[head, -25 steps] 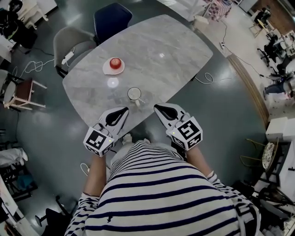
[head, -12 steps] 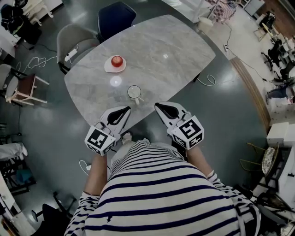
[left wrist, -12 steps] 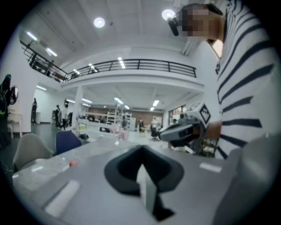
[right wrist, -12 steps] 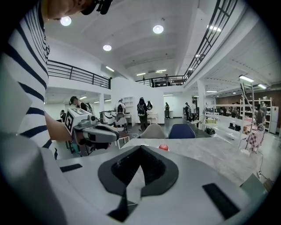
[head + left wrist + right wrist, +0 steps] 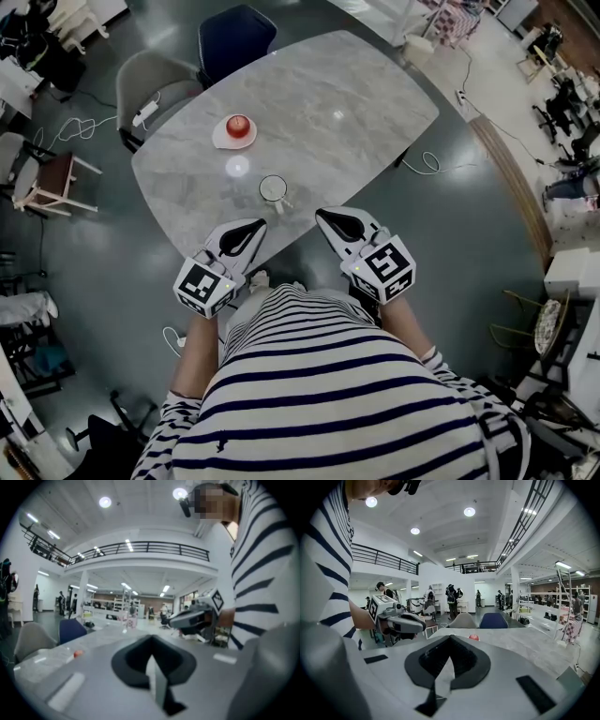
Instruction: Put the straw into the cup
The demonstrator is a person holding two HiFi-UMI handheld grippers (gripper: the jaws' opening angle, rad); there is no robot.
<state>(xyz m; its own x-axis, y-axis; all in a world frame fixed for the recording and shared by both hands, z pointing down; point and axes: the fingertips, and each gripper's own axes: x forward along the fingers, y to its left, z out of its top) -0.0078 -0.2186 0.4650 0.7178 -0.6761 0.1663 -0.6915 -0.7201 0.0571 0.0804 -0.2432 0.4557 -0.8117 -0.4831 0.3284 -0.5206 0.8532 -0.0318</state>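
Observation:
A clear cup (image 5: 273,188) stands on the marble table (image 5: 337,84) close to its near edge. A short pale piece (image 5: 284,204) lies against the cup's near side; I cannot tell whether it is the straw. My left gripper (image 5: 256,225) hovers over the table edge, left of and nearer than the cup, its jaws closed to a point with nothing held. My right gripper (image 5: 322,217) sits to the cup's right, likewise shut and empty. In the left gripper view the left gripper (image 5: 150,638) points across the table. The right gripper view shows the right gripper (image 5: 450,637) doing the same.
A red object (image 5: 237,126) rests on a white saucer (image 5: 221,139) farther back on the table. A grey chair (image 5: 141,89) and a dark blue chair (image 5: 234,36) stand at the far side. Cables lie on the floor at left.
Both grippers hold nearly the same places beside the cup. The head view has shifted a little; nothing was picked up or released.

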